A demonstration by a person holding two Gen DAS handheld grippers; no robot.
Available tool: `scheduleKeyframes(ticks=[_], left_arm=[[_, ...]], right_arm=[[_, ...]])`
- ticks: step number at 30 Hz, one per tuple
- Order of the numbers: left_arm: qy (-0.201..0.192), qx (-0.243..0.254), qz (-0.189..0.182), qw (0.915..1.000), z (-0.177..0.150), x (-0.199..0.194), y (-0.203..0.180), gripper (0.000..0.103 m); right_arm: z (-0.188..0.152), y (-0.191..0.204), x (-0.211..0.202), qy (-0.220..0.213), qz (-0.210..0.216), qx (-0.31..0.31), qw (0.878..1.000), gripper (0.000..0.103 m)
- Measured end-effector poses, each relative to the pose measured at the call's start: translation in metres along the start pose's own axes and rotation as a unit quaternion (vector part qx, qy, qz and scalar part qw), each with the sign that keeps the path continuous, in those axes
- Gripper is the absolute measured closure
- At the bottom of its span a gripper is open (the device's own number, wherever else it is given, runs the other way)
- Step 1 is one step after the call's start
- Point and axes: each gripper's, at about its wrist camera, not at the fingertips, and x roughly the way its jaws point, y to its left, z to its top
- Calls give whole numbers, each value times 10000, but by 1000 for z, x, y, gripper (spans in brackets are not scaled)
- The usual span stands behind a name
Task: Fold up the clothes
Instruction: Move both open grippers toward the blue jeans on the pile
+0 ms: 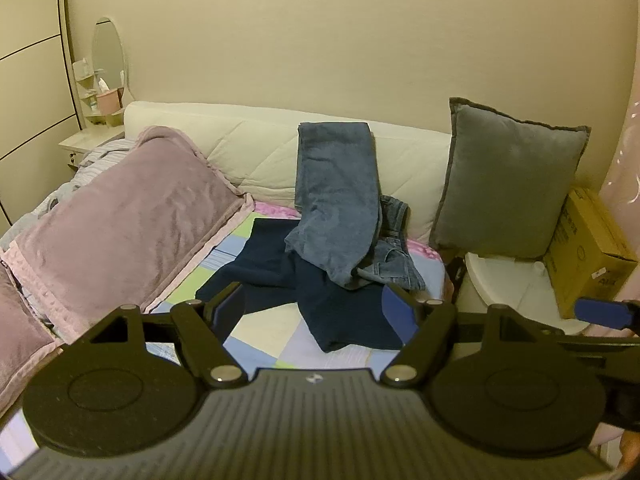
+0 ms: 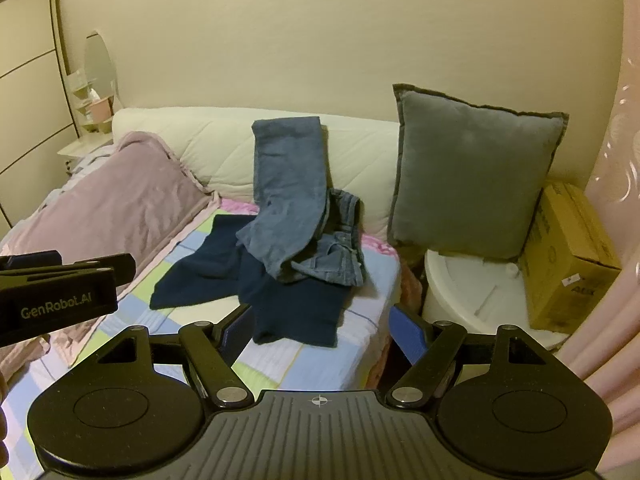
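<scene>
A pair of blue jeans [image 1: 340,200] lies crumpled on the bed, one leg draped up the white headboard; they also show in the right wrist view [image 2: 292,200]. A dark navy garment [image 1: 316,292] lies spread flat under the jeans on the patchwork bedsheet [image 1: 272,336], and shows in the right wrist view [image 2: 280,296] too. My left gripper [image 1: 314,312] is open and empty, held above the near edge of the navy garment. My right gripper [image 2: 320,330] is open and empty, just short of that garment. The left gripper shows from the side in the right wrist view [image 2: 68,292].
A mauve blanket [image 1: 120,216] covers the bed's left side. A grey cushion [image 1: 512,184] leans at the headboard's right end. A white round stool [image 1: 516,292] and a cardboard box [image 1: 588,248] stand right of the bed. A dresser with mirror [image 1: 106,80] is far left.
</scene>
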Motion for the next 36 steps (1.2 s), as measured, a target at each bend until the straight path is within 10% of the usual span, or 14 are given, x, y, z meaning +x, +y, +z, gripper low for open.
scheduleKeyframes(ticks=[36], left_arm=[[131,-112,-58,9998,13,19,34,30]], right_arm=[[2,27,23,50,-163,-63,9998,26]])
